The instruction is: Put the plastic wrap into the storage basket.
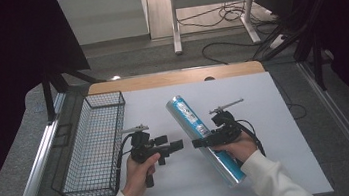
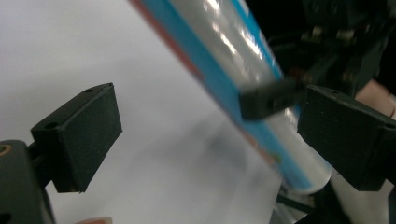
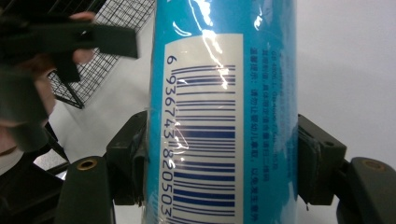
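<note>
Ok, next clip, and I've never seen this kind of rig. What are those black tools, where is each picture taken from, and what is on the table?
No robot here: a person holds a hand-operated two-jaw tool in each hand. The high view looks down on a white table. The other two come from cameras riding on each tool, looking along its jaws. The right gripper is clamped on a long blue tube with a barcode label. The left gripper is open, its jaws wide apart, pointing at the tube. A black wire basket stands at the left, and nothing can be seen in it.
</note>
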Demonstrator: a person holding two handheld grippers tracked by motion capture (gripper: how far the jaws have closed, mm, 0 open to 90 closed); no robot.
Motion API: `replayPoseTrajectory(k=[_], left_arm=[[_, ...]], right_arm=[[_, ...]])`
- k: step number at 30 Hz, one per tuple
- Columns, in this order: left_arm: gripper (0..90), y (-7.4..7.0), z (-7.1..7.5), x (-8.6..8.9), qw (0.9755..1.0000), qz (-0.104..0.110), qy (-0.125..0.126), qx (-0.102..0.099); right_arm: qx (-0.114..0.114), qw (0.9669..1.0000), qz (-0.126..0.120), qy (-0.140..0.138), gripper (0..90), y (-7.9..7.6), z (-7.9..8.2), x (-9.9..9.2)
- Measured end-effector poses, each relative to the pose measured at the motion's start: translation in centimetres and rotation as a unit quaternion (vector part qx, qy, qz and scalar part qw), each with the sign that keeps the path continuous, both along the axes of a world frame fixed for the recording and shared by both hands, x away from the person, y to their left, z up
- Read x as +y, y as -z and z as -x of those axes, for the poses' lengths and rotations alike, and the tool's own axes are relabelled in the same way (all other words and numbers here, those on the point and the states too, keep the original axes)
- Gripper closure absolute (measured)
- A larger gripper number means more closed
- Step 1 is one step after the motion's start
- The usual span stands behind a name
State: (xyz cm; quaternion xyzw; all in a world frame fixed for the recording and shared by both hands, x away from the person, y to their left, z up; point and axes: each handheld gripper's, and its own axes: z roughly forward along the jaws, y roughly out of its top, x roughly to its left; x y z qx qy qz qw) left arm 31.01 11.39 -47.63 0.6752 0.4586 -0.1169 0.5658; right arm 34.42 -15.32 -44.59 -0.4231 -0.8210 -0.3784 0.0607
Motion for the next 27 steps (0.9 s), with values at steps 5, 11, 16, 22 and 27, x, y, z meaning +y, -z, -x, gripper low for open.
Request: replayPoseTrajectory(k=[5,11,16,22,27], left_arm=[[8.0,0.1,-1.2,-0.7,0.9999,0.004,-0.002,0.014],[8.6,0.6,-2.3,-1.6,0.9994,0.027,0.002,0.023],[11.0,1.3,-3.1,-2.0,0.9977,0.058,0.008,0.035],[14.0,1.2,-3.5,-2.5,0.9972,0.060,0.017,0.040],[21.3,1.5,-3.8,-2.3,0.9945,0.089,0.020,0.051]], right_arm=[[-0.004,1.0000,-0.004,-0.006,32.2,0.0,0.2,0.3],[-0.008,0.9999,-0.008,-0.011,32.2,0.1,0.3,0.7],[-0.011,0.9997,-0.014,-0.020,32.2,0.4,0.5,1.3],[-0.018,0.9994,-0.015,-0.027,32.2,0.4,0.6,2.0],[-0.027,0.9991,-0.019,-0.026,32.2,0.2,0.7,2.6]])
